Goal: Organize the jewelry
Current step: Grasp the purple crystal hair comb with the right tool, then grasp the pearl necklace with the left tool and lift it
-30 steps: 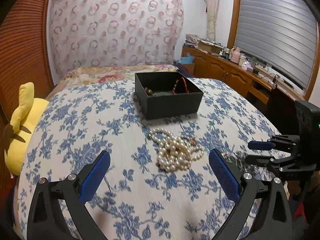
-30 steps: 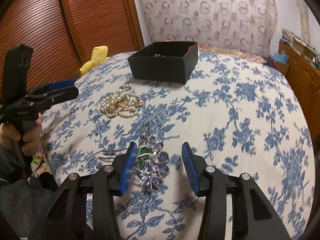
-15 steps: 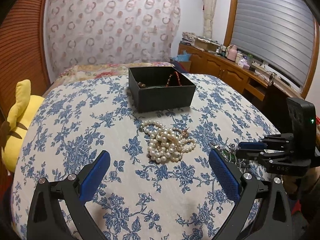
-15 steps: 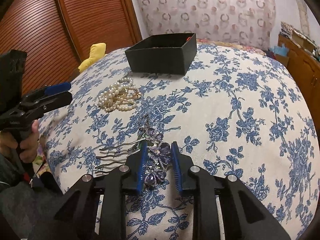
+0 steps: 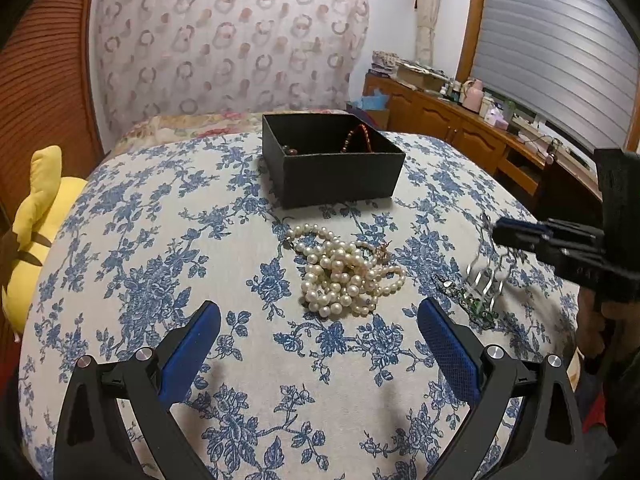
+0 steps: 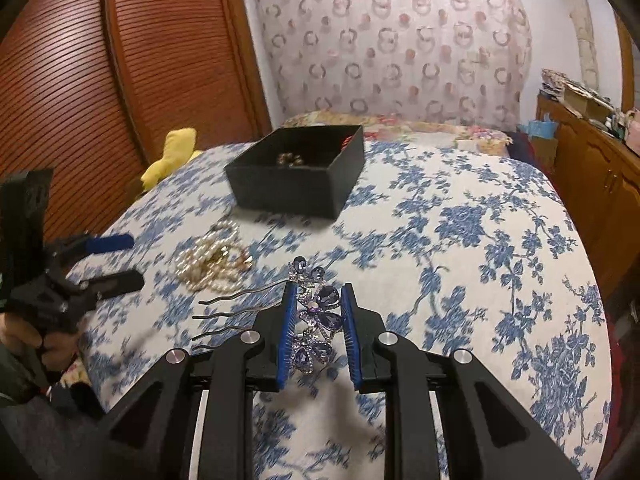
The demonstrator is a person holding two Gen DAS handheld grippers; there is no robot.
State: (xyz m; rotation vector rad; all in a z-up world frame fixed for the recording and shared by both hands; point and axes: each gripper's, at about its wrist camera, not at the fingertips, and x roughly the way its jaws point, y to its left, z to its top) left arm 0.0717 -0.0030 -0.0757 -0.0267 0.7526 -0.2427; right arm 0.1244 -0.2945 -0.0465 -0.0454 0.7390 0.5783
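Note:
My right gripper (image 6: 318,300) is shut on a purple jewelled hair comb (image 6: 316,320) and holds it lifted off the bed, its metal prongs pointing left. In the left wrist view the comb (image 5: 486,280) hangs from the right gripper (image 5: 504,232) at the right. A pile of pearl necklaces (image 5: 344,276) lies on the floral bedspread, also visible in the right wrist view (image 6: 212,260). A black open box (image 5: 332,156) holding beads stands beyond them (image 6: 300,172). My left gripper (image 5: 320,340) is open and empty, just short of the pearls.
A green jewelled piece (image 5: 464,300) lies right of the pearls. A yellow plush toy (image 5: 36,220) sits at the bed's left edge. A wooden cabinet (image 5: 460,128) with clutter runs along the right wall. Slatted wooden doors (image 6: 120,80) stand left.
My right gripper closed on the purple hair comb and lifted it off the bedspread. My left gripper stayed open and drew slightly back from the pearls.

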